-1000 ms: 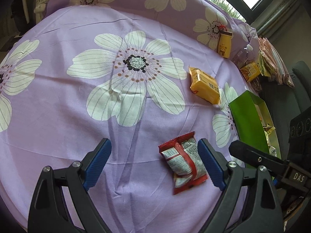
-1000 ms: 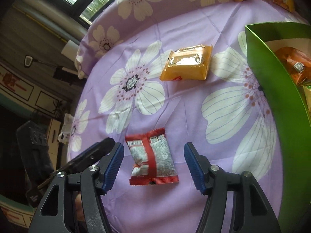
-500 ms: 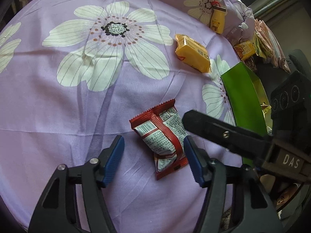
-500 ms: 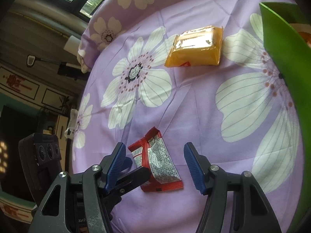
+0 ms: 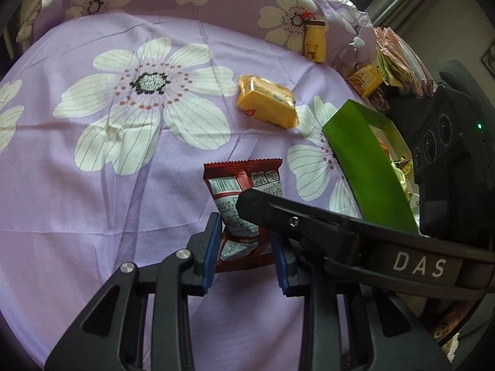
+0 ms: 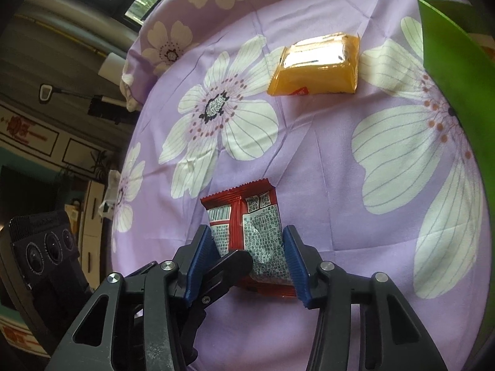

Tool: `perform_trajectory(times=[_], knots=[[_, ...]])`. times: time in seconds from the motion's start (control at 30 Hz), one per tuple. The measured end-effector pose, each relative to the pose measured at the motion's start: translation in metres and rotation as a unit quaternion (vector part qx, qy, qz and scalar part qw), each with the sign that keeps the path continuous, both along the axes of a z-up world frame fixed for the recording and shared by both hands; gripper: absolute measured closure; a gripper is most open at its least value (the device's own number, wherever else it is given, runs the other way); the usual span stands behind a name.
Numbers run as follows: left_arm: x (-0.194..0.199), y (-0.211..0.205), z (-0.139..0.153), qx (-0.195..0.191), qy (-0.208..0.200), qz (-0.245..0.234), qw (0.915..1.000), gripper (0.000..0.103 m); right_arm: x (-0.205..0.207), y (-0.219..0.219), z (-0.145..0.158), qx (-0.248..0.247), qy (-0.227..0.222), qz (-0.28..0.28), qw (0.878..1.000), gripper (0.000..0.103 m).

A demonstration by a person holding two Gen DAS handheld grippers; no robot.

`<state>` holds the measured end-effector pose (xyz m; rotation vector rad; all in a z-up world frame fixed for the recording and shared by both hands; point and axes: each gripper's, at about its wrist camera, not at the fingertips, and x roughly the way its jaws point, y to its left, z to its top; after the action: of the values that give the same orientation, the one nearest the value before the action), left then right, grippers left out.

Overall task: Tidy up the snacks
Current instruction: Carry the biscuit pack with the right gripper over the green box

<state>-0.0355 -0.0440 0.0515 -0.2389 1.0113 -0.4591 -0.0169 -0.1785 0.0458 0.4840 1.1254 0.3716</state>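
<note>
A red and silver snack packet [image 5: 244, 185] [image 6: 247, 216] lies on the purple flowered cloth [image 5: 123, 201], back side up. My left gripper [image 5: 246, 255] is closing, and its blue pads press the near end of the packet from both sides. My right gripper [image 6: 247, 262] is closing too, with its pads against the packet's two long edges. In the left wrist view, one black finger of the right gripper [image 5: 309, 222] crosses over the packet. A yellow snack packet [image 5: 267, 105] [image 6: 315, 65] lies farther back on the cloth.
An open green box [image 5: 365, 167] [image 6: 458, 61] holding snacks stands to the right of the packet. At the back right are a small yellow bottle [image 5: 315, 41], an orange carton [image 5: 366, 80] and a pile of wrapped goods. The cloth's edge drops off at the left.
Both grippers have narrowed from wide open onto the red packet. The left one moved right until the packet sat between its pads. The packet's near end is now pinched and crumpled.
</note>
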Motion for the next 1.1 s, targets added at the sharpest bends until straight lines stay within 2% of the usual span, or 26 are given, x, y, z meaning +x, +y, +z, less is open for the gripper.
perform_trajectory(times=[0.23,0.53,0.8,1.1], knots=[[-0.011,-0.028,0.040,-0.020,-0.081,-0.038,0.9957,0.072,-0.021,-0.026,0.052,-0.020,-0.081,-0.039,0.996,0.052],[-0.019,-0.097,0.080,-0.047,-0.143,-0.107,0.9828,0.072,-0.053,-0.099,0.102,-0.034,-0.152,-0.123,0.980,0.052],[-0.017,-0.161,0.090,-0.056,-0.154,-0.171,0.9715,0.072,-0.072,-0.158,0.112,-0.040,-0.174,-0.193,0.965,0.052],[-0.007,-0.218,0.072,-0.052,-0.120,-0.220,0.9667,0.072,-0.076,-0.209,0.092,-0.038,-0.143,-0.251,0.957,0.052]])
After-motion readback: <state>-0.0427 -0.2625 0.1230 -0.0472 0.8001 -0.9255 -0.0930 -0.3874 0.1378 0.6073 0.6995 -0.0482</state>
